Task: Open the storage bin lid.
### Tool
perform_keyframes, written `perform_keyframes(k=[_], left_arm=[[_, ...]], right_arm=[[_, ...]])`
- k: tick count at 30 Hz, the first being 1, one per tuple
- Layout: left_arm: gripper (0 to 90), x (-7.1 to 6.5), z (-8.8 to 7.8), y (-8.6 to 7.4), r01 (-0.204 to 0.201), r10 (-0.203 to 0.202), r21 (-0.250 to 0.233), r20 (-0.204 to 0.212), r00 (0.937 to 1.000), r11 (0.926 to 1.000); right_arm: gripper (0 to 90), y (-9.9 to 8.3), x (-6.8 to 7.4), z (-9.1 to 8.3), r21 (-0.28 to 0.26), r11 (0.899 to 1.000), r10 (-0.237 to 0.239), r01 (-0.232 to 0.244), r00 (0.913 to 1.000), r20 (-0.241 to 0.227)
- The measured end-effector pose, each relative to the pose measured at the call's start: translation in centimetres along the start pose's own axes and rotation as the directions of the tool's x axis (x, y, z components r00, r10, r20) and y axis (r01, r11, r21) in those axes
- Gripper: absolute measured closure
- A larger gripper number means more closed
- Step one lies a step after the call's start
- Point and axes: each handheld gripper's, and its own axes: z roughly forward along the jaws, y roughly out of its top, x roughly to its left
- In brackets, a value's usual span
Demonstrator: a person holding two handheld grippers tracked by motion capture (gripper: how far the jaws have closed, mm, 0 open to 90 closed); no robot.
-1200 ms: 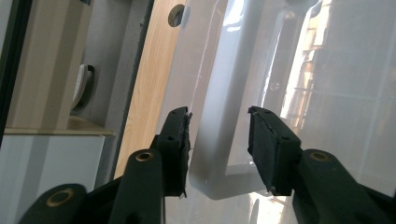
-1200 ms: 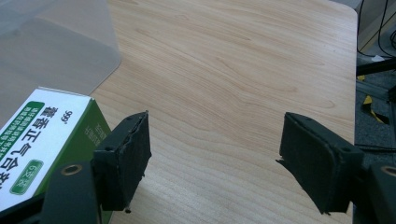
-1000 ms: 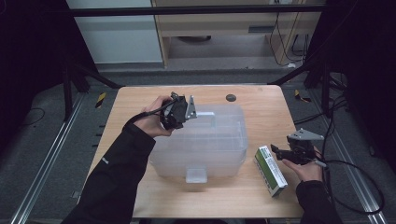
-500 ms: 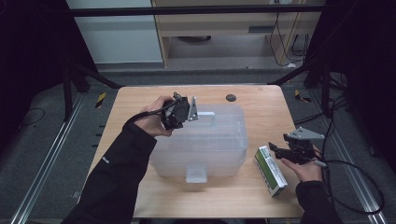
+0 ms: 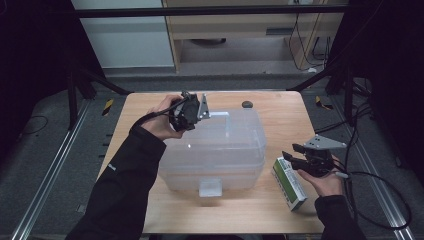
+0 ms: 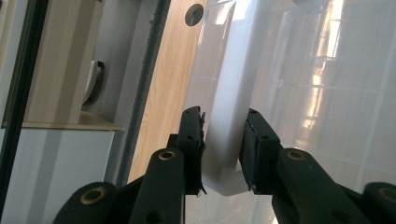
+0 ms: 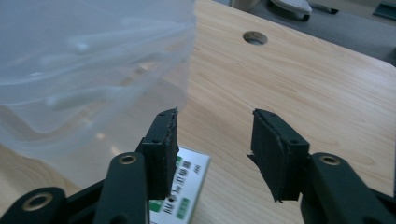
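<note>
Left tongs [image 6: 223, 151] clamped on white latch handle [image 6: 229, 121] at far rim of clear storage bin [image 5: 220, 150], mid-counter [image 5: 280, 107]. Right tongs [image 7: 212, 149] apart, just been closing, nothing gripped; green-white carton [image 5: 290, 182] flat beneath, just right of bin.

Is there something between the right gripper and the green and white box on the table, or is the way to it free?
Nothing visible blocks it. The right gripper, whose jaws have just been closing with nothing between them, hangs just above the green and white box beside the clear plastic bin; only air separates them.
</note>
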Motion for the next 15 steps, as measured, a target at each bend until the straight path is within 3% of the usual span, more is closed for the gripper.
perform_keyframes(k=[7, 11, 15], left_arm=[[70.4, 0.8, 0.2, 0.0, 0.026, -0.026, -0.008, 0.002, 0.9997, 0.9996], [70.2, 1.2, 0.3, 0.0, 0.035, -0.035, -0.009, -0.003, 0.9994, 0.9994], [70.0, 1.6, 0.4, 0.0, 0.046, -0.046, -0.014, -0.002, 0.9989, 0.9989]], right_arm=[[68.3, 1.1, 1.3, -0.7, -0.031, 0.999, -0.009, 0.006, 0.9961, -0.087], [78.0, 1.4, 1.8, -0.9, -0.052, 0.999, 0.003, -0.011, 0.9885, -0.151], [83.4, 1.5, 2.5, -0.7, -0.052, 0.999, -0.011, 0.002, 0.9851, -0.172]])
